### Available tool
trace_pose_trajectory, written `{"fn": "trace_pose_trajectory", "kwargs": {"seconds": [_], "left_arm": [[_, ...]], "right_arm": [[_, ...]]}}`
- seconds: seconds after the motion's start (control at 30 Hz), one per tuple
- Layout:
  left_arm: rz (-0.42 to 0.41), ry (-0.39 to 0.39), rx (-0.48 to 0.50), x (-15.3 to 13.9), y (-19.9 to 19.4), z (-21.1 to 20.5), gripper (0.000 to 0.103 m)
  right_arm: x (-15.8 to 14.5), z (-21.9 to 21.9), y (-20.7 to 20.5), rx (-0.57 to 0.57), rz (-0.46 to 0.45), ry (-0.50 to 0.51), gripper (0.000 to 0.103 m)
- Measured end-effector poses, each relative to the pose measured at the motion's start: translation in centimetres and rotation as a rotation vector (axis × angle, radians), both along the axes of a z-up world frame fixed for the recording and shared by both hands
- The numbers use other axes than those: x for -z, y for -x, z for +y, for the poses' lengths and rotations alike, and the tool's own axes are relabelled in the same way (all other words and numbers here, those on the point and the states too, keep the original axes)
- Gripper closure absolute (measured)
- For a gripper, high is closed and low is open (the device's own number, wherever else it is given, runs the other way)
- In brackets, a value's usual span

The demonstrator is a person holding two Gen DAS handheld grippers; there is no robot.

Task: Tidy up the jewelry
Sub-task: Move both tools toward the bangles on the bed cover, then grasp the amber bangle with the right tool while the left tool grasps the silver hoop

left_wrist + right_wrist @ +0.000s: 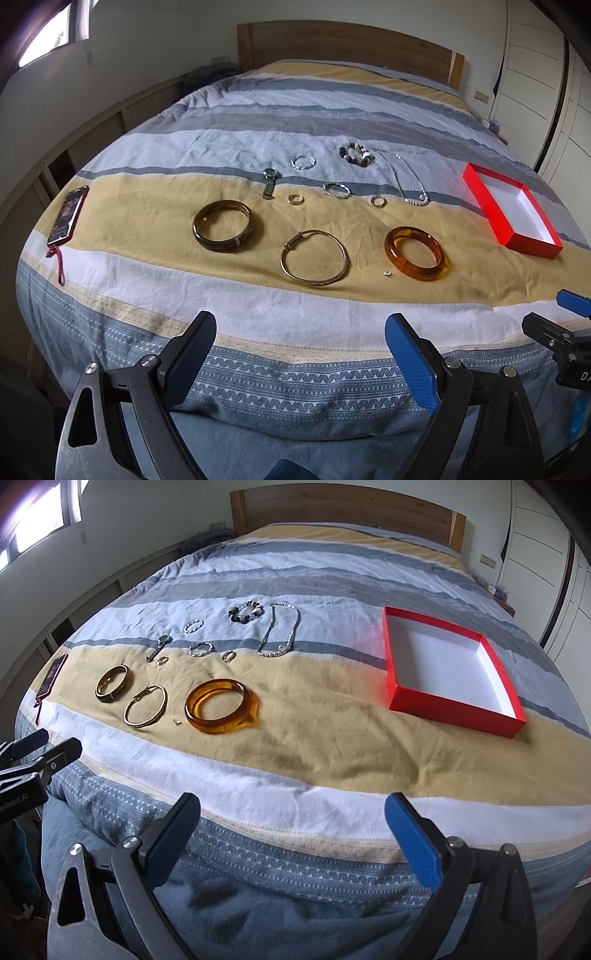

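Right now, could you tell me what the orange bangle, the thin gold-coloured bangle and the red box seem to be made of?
Orange bangle: probably resin or amber-like plastic; glossy, translucent, light glows through it.
Thin gold-coloured bangle: likely metal, polished; a slim wire hoop with bright highlights.
Red box: apparently cardboard; matte red walls, plain white inside, sharp folded corners.

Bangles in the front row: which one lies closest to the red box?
The amber bangle, see-through orange and thick. The thin gold one and the dark brown one lie farther from the red box.

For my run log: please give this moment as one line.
left hand-held gripper: open, empty | right hand-held gripper: open, empty | jewelry: on bed | red box: empty
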State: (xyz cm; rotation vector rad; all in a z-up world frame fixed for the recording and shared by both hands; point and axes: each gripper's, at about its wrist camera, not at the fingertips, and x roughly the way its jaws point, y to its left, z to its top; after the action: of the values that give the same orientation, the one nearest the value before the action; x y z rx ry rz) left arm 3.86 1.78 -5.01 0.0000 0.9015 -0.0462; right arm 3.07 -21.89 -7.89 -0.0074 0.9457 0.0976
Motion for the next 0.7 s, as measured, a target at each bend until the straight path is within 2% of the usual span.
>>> {"fn": "trace_pose_trajectory", "kwargs": {"seconds": [0.33,0.7], "left_arm": [[0.086,0.004,-0.029,1.3,-2.7,1.5,0.012],[0.104,0.013,-0.049,2.6,-7.2,2.7,0.012]], "right_arm": [[0.6,0.6,-2.6,-0.018,0.039,-0.02,0.004],[1.0,2.7,-8.1,-0.074,0.057,-0.064,0.006]]}}
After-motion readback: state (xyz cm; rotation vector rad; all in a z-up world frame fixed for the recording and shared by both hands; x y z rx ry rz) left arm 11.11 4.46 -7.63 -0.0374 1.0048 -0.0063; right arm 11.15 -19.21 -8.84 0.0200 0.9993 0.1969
